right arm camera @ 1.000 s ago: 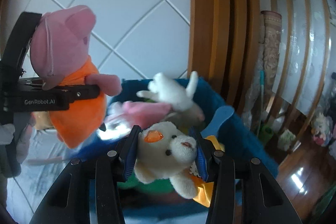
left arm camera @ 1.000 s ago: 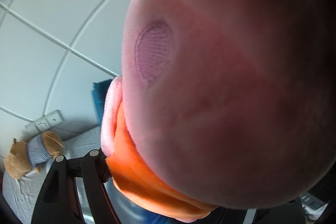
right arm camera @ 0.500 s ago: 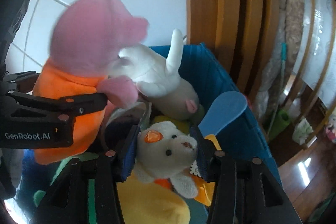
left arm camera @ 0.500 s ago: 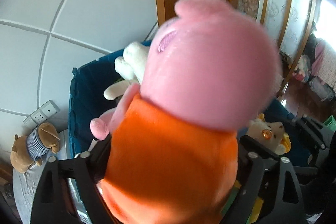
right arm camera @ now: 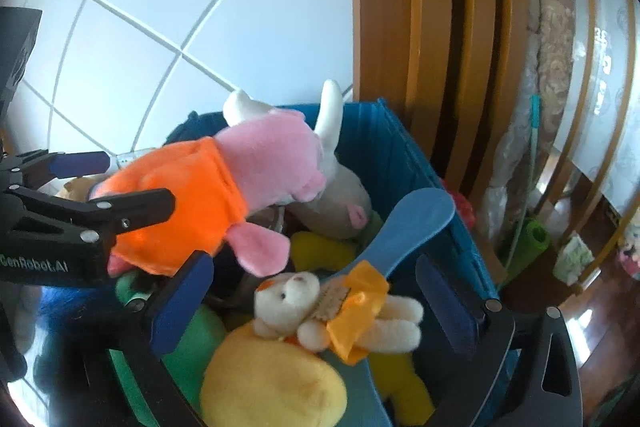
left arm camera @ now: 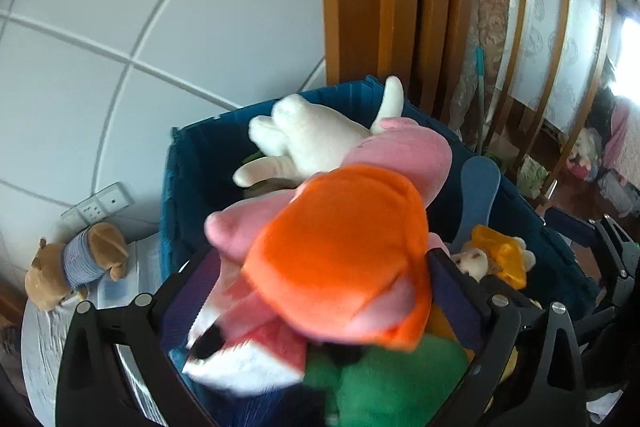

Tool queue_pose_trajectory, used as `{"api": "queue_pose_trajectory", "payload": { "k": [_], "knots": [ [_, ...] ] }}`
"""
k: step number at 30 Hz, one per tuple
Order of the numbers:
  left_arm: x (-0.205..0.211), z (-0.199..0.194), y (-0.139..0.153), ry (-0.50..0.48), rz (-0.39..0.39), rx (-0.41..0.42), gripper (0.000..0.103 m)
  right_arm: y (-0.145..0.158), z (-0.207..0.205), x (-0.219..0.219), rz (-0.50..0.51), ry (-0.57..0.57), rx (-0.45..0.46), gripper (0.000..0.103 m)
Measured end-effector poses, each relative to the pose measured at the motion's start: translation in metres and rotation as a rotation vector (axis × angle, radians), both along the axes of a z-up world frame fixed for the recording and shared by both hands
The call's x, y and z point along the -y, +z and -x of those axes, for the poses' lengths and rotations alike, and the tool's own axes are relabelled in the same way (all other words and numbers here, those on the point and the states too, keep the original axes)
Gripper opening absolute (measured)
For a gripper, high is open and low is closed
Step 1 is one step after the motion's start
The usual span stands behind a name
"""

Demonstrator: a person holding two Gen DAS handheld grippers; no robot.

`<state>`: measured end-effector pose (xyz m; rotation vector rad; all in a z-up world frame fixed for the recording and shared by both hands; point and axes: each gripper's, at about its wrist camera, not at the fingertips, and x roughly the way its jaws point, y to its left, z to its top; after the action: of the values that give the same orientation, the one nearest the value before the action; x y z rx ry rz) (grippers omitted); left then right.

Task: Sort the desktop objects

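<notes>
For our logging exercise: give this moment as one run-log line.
left gripper: pink pig over blue bin, grip unclear | right gripper: open, white bear in bin

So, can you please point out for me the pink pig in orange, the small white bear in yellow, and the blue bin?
pink pig in orange (right arm camera: 192, 199), right wrist view, on its orange dress.
small white bear in yellow (right arm camera: 288, 295), right wrist view, on its face.
blue bin (right arm camera: 404, 163), right wrist view, on the inner right wall.

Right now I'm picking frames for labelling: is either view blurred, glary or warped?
Left wrist view: the pink pig plush in its orange dress is close and soft; the green and white toys below it smear; the window at the right edge blows out. Right wrist view: sharper on the small white bear; fisheye bends the wall tile lines; floor glare at right.
</notes>
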<state>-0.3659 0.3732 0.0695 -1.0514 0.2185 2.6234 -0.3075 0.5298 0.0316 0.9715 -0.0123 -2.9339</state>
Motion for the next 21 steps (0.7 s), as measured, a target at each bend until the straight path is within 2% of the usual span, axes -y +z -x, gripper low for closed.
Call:
{"api": "queue_pose_trajectory", "payload": {
  "k": [5, 8, 11, 15, 21],
  "knots": [
    [0.031, -0.049, 0.011, 0.061, -0.008, -0.033, 0.103, 0.013, -0.047, 0.013, 0.017, -0.006, -0.069, 0.103],
    [0.055, -0.096, 0.012, 0.078, -0.003, -0.084, 0.103, 0.020, -0.083, 0.027, 0.043, -0.011, -0.114, 0.103],
    [0.081, -0.141, 0.011, 0.076, -0.045, -0.108, 0.103, 0.024, -0.122, 0.052, 0.043, -0.018, -0.152, 0.103],
    [0.131, -0.198, -0.007, 0.097, -0.107, -0.106, 0.103, 0.016, -0.174, 0.097, 0.063, -0.020, -0.155, 0.103],
    [0.212, -0.268, -0.039, 0.112, -0.105, -0.073, 0.103, -0.007, -0.244, 0.172, 0.054, -0.042, -0.134, 0.103]
  ]
}}
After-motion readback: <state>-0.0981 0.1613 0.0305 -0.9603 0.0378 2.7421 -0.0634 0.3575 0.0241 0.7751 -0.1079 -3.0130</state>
